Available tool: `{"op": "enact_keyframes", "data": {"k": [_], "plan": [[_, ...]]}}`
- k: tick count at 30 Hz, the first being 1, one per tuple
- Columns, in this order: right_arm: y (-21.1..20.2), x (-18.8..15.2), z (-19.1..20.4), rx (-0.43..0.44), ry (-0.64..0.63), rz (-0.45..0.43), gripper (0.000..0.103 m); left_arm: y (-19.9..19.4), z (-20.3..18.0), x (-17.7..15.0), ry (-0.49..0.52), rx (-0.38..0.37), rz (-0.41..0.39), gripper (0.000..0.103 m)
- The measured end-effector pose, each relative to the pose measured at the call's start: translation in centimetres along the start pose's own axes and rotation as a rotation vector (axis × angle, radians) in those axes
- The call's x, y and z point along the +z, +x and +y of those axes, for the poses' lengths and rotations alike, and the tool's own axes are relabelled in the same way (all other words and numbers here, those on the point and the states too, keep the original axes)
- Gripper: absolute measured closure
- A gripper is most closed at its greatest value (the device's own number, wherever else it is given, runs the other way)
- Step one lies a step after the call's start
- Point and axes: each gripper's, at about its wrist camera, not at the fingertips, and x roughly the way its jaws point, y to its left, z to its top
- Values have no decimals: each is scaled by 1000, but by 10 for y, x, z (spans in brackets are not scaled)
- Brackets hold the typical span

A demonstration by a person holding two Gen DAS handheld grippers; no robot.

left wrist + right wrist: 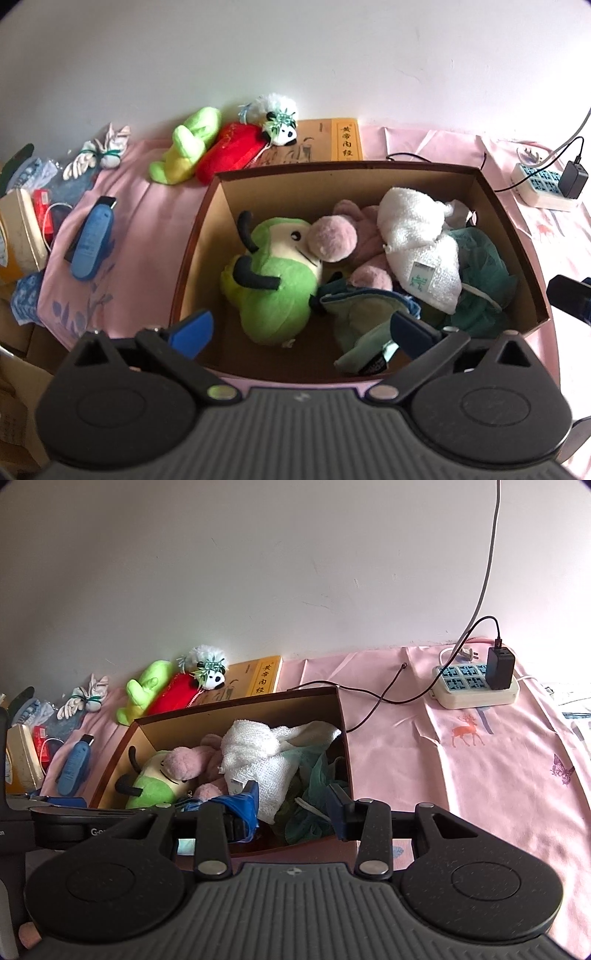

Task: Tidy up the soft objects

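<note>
Cardboard box (pixel 369 177) gathers the soft toys while the left gripper (pixel 301 328) hangs spread and empty above it, the right gripper (pixel 291 805) part-open, pinching nothing.

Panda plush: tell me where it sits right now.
The panda plush lies outside the cardboard box, at the back of the pink cloth by the wall, resting on the red pouch and beside the yellow book.

A pink sheet (pixel 461 775) covers the worktop — on it lie a box (pixel 192 266), book (pixel 332 142), power strip (pixel 476 698) — and plush toys (pixel 188 147) by the wall.
</note>
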Motion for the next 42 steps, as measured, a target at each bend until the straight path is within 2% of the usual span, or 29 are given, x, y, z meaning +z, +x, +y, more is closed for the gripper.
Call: {"op": "enact_keyframes", "data": {"k": [14,24,30,42], "plan": [[13,1,3,-57,1,45,79,6,1,1,5,-6,10,1],[12,1,1,-65,5,46,79,3,3,-2,-11,3,14,1],[16,3,13,-117,-52,54,78,-5,5,-3,-18,6,-17,1],[20,3,21,-145,-84,87,78,-13,12,-7,-27,25,-20,1]]}}
